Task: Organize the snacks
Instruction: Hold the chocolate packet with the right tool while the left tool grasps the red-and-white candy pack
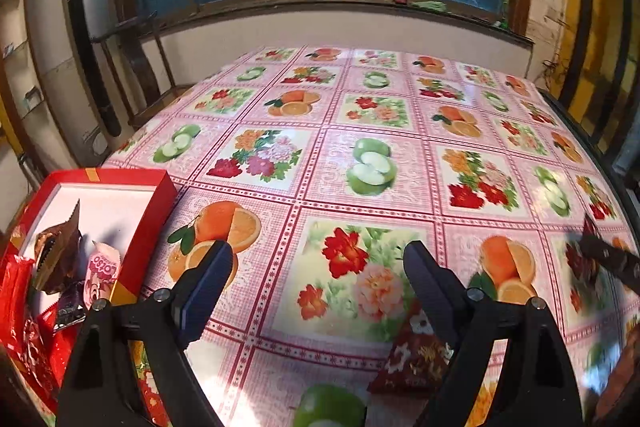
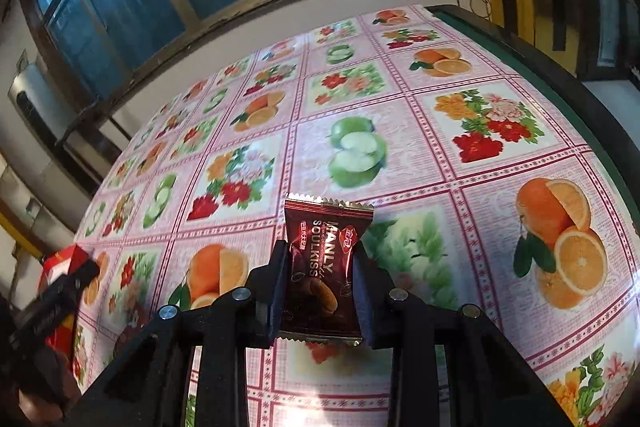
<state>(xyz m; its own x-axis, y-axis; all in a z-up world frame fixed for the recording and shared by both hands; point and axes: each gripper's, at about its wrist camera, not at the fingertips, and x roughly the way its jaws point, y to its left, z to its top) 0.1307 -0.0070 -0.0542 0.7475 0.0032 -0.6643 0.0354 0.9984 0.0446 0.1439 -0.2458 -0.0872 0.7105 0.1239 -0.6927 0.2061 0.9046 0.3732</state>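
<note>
One brown snack packet [image 2: 320, 267]; right jaws clamp it.

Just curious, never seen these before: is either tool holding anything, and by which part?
The right tool pinches a brown snack packet across its middle, by both side edges. The left tool holds nothing.
</note>
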